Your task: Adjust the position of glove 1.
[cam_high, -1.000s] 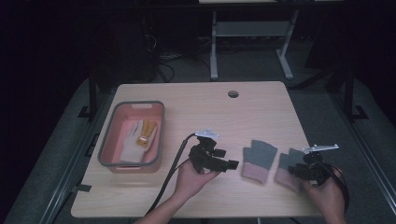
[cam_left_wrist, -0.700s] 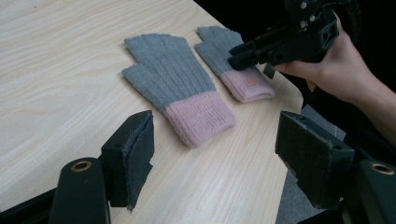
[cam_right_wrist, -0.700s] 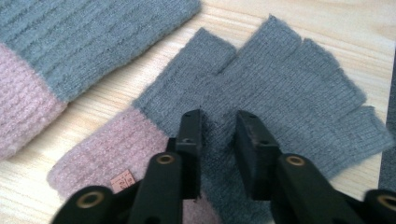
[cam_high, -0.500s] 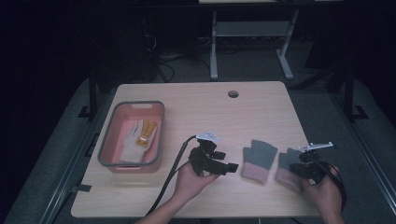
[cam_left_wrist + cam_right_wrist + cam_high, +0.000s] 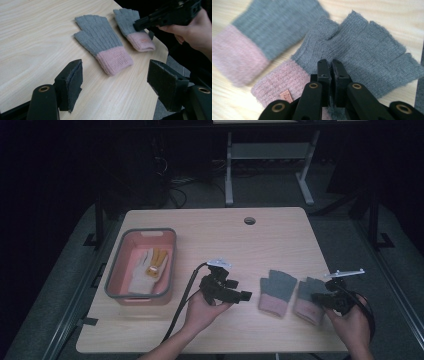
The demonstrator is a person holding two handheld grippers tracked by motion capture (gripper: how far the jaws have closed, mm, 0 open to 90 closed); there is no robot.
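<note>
Pinching the right glove (image 5: pixel 359 57) — right claw (image 5: pixel 329 66) closed on knit.

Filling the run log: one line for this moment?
right gripper: jaws just closed, pinching right glove | left gripper: open, empty, facing left glove | bin: untouched

A dim lab or test room: one pale wooden table (image 5: pixel 215 235) with a cable hole (image 5: pixel 249 220), dark floor mats around it, metal desk legs (image 5: pixel 229 170) and loose cables (image 5: pixel 175 185) behind.
</note>
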